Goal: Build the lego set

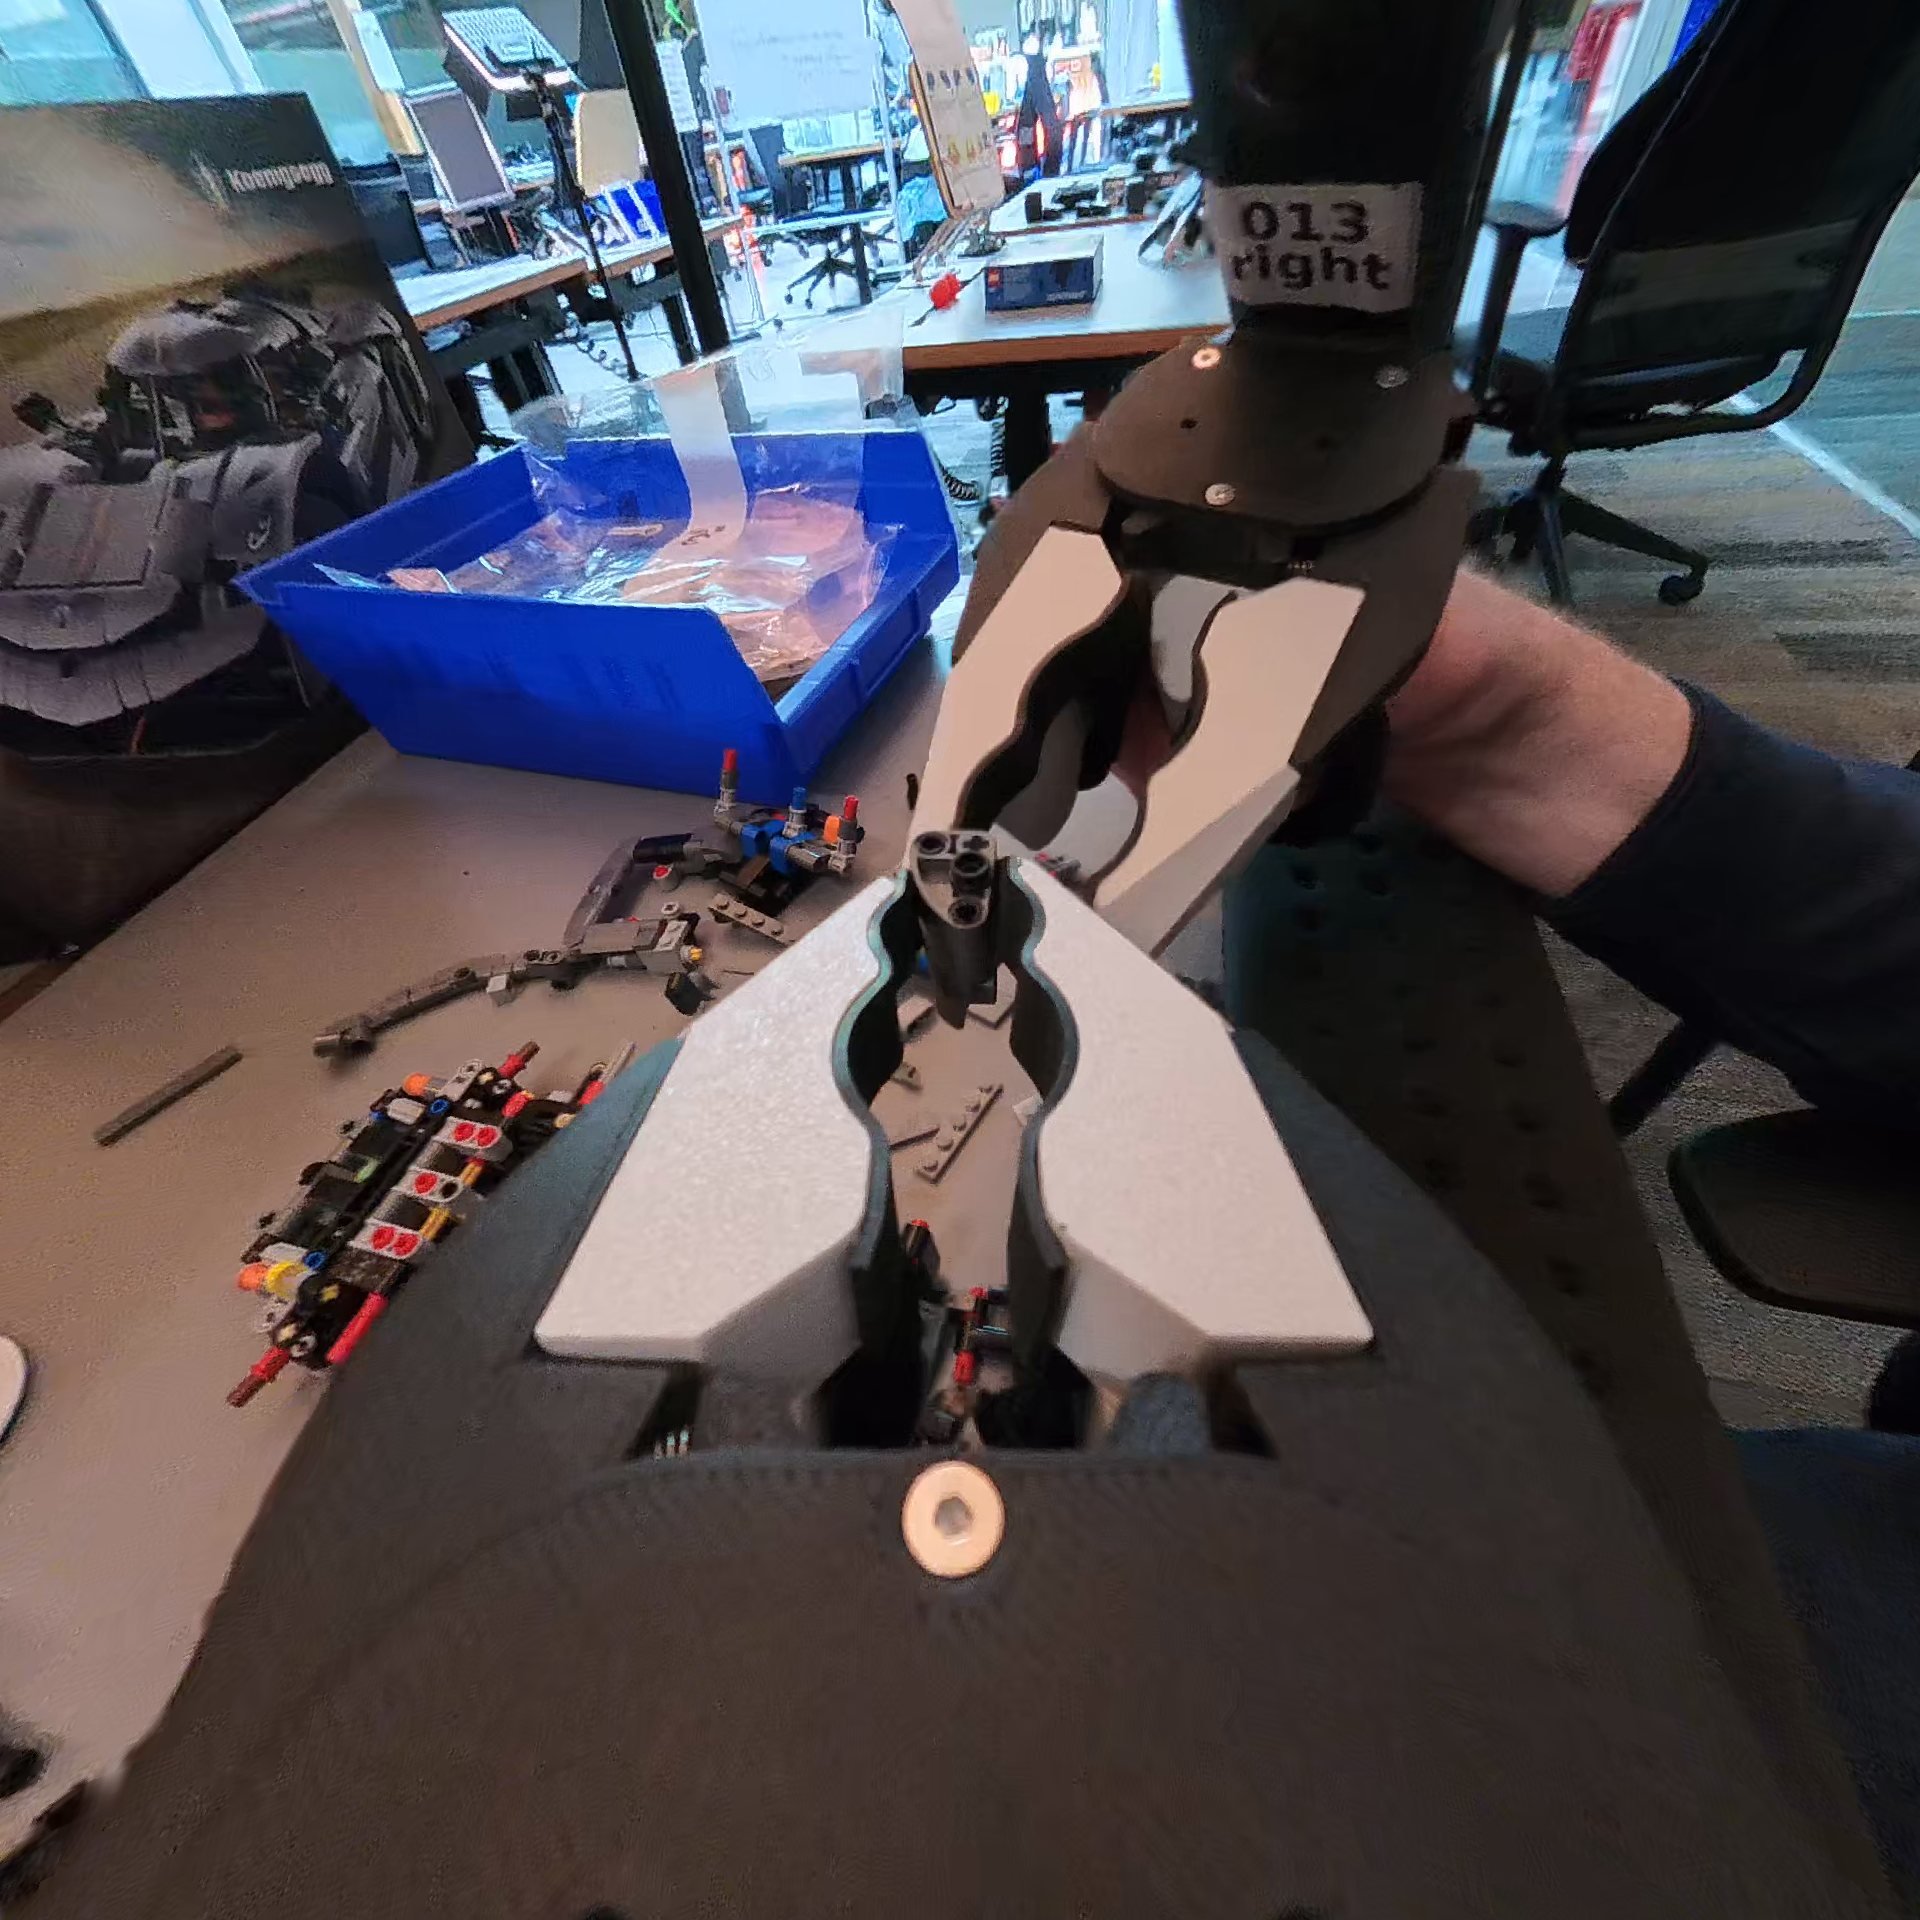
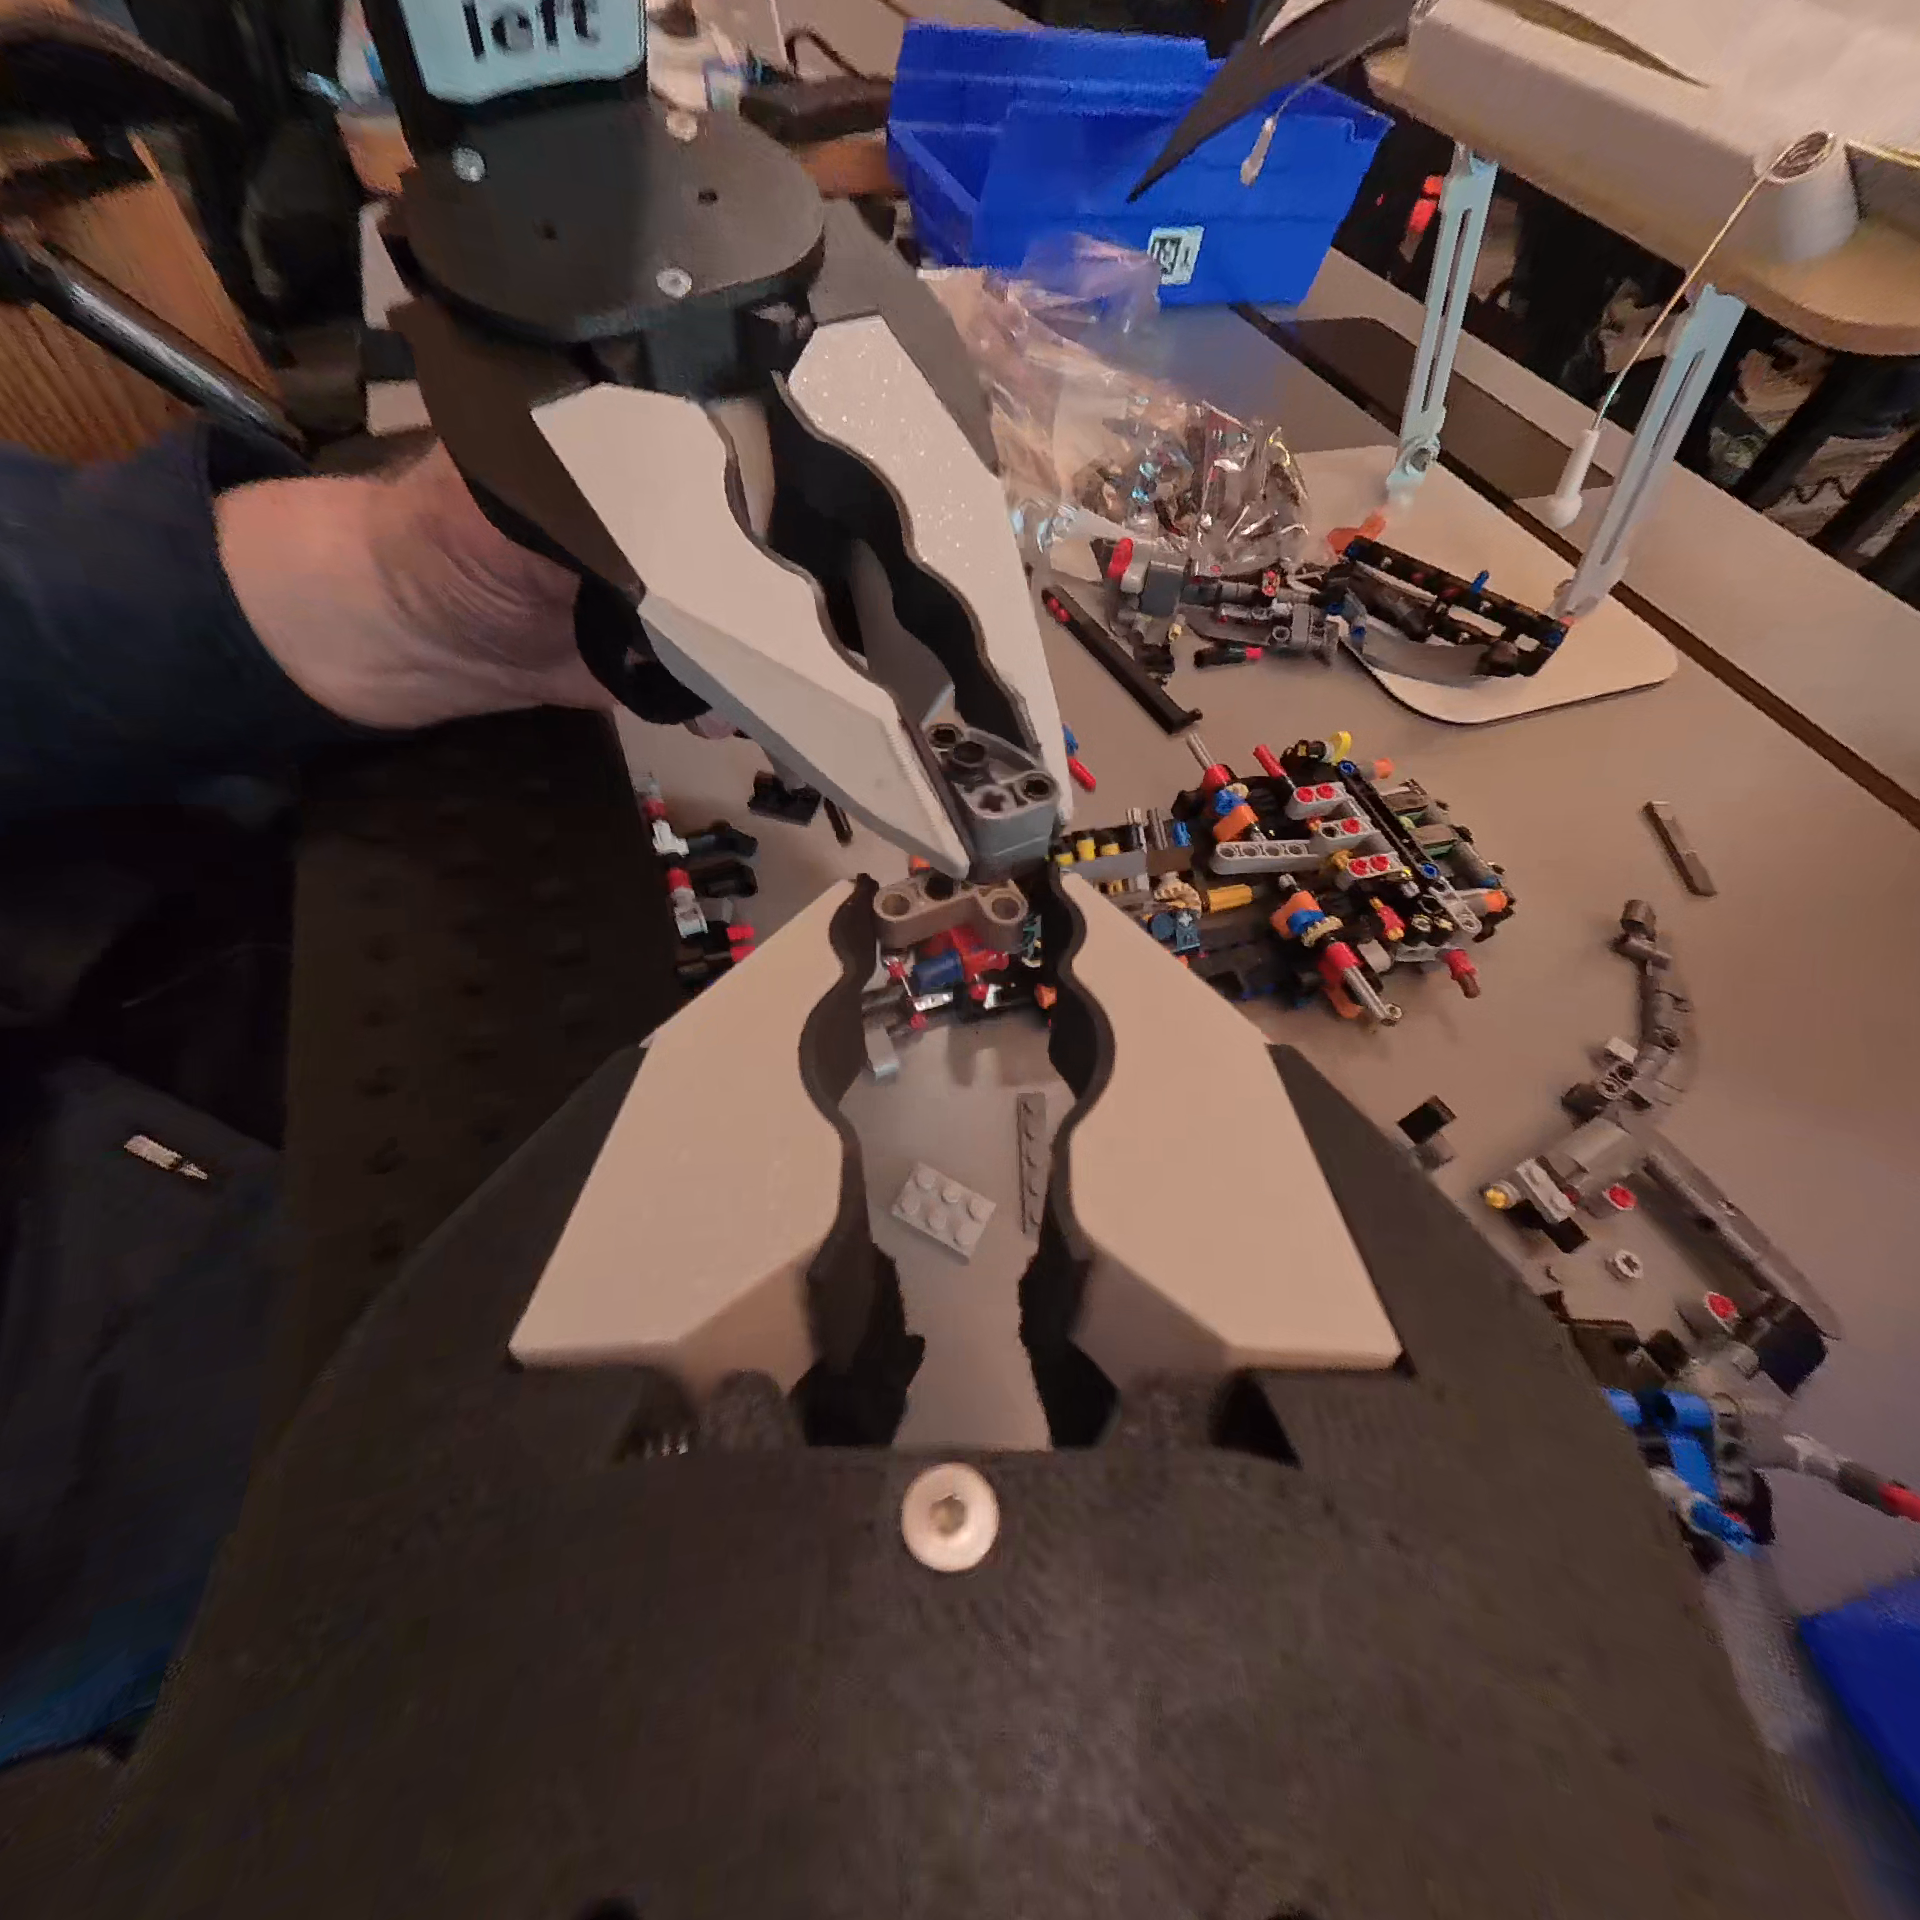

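Both grippers, left [image 1: 961, 914] and right [image 2: 961, 909], each pinch a small grey piece [image 1: 956, 883] nose-to-nose, while half-built chunks [image 2: 1340, 862] at two o'clock suggest plenty remains.

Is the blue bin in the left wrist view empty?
No, the blue bin holds crumpled clear plastic bags that rise above its rim.

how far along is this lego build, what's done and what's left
Done: a large multicoloured subassembly and several smaller grey ones lie built on the table. In hand: the left claw is shut on a dark grey piece, the right claw on a tan connector, held close together. Left: loose plates and a bag of unopened parts, so much remains.
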Motion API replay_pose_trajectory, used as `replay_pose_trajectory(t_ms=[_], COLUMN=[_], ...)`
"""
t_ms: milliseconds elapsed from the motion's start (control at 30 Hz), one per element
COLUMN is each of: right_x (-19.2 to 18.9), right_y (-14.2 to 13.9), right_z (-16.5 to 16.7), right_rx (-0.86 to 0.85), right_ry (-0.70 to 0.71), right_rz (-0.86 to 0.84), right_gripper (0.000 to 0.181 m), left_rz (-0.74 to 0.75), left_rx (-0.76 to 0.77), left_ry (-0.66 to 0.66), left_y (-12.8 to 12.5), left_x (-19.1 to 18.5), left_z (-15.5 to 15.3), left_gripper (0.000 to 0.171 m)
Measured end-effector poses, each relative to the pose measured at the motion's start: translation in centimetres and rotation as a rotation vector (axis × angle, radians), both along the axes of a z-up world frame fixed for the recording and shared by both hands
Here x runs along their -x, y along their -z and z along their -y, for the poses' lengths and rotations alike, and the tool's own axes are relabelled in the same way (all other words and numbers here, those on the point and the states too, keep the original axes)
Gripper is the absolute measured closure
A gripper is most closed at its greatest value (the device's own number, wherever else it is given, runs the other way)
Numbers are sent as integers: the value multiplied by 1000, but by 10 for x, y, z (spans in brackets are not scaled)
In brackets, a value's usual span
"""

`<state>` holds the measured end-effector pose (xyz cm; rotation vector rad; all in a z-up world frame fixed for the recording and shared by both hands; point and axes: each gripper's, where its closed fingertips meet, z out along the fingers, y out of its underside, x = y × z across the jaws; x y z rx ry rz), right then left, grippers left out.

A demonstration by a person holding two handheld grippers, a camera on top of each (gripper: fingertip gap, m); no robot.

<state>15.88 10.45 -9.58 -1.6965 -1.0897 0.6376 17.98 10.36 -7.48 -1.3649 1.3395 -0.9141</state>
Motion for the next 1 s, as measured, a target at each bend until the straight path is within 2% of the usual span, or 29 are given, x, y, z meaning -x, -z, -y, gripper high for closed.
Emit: replay_pose_trajectory(t_ms=[133, 467, 867, 1000], right_x=[-1, -2, -6, -7], right_y=[6, 15, 36, 37], right_z=[0, 7, -12, -16], right_rx=[93, 294, 99, 59], right_ry=[-13, -82, 93, 125], right_rz=[-30, -133, 171, 221], right_gripper=[151, 151, 157, 156], left_rz=[-88, -146, -202, -212], left_rx=[-122, -235, -173, -164], left_ry=[-30, -53, -134, -144], left_y=[12, 16, 28, 29], left_x=[-5, -8, -6, -5], left_z=[0, 2, -11, -12], left_gripper=[159, 159, 158, 158])
